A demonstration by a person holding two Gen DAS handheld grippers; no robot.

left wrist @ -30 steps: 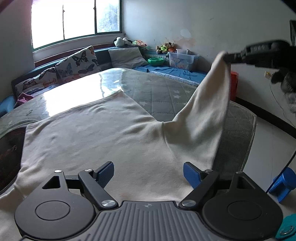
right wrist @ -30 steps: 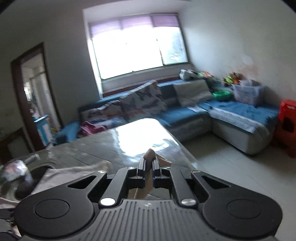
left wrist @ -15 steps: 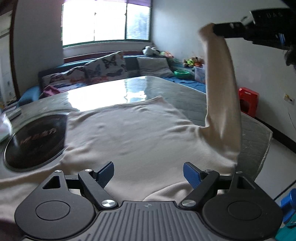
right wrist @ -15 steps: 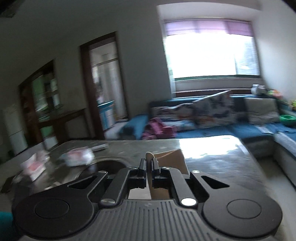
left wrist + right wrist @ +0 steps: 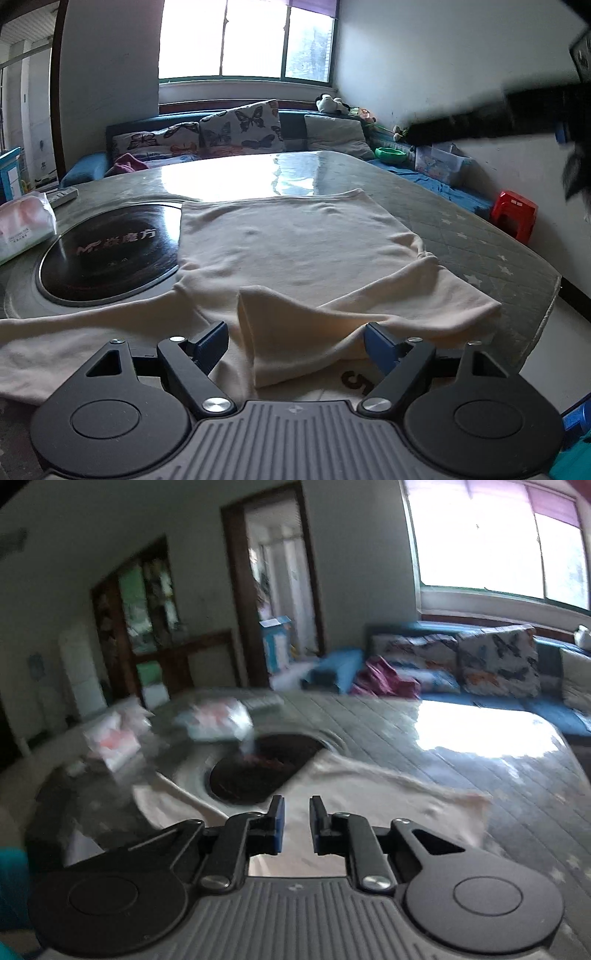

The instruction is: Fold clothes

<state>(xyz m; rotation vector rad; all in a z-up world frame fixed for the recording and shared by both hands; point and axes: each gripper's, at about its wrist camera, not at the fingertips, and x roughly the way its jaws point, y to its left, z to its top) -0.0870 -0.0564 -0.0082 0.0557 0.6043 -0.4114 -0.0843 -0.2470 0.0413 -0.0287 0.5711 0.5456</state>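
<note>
Cloth lay flat on your tabletop (image 5: 480,236): the cream shirt (image 5: 295,251), one sleeve (image 5: 332,325) folded across it. Your left tongs (image 5: 295,341) stood spread and empty; your right tongs (image 5: 293,825) had just been parting, nothing between them.

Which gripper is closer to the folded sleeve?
Left. The left gripper hovers right over the folded sleeve, jaws open around it. The right gripper is raised well above the shirt, off to the side.

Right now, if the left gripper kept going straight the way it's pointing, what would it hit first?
Most likely the folded-over sleeve of the cream shirt, lying just ahead between the open left gripper fingers. Depth is hard to judge through the fisheye.
</note>
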